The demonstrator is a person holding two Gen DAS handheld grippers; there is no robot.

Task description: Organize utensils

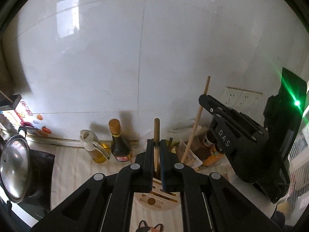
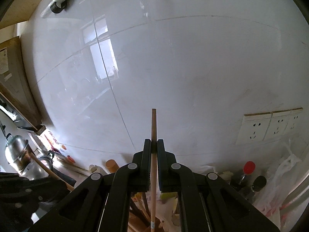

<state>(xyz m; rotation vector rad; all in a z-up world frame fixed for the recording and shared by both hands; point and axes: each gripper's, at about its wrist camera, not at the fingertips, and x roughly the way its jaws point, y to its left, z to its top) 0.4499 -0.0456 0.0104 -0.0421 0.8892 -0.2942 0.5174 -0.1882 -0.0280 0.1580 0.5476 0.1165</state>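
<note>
Gripping one wooden stick [image 1: 156,135] in our left gripper [image 1: 156,145], we hovered above the wooden holder [image 1: 156,199]. Our right gripper [image 2: 154,147] clamped another stick [image 2: 154,123] right of it.

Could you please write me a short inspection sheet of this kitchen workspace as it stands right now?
Surface: striped counter covering, crowded along the wall.
Job's things: wooden utensil holder with slots, below the left gripper; one wooden stick in each gripper.
Clutter: oil bottle, dark sauce bottle, steel pot lid, packets, red-capped jar, plastic bag.
Grippers: left gripper shut on short wooden stick; right gripper shut on long wooden stick.
Cables: nothing seen.
Surroundings: white tiled wall, wall sockets.
</note>
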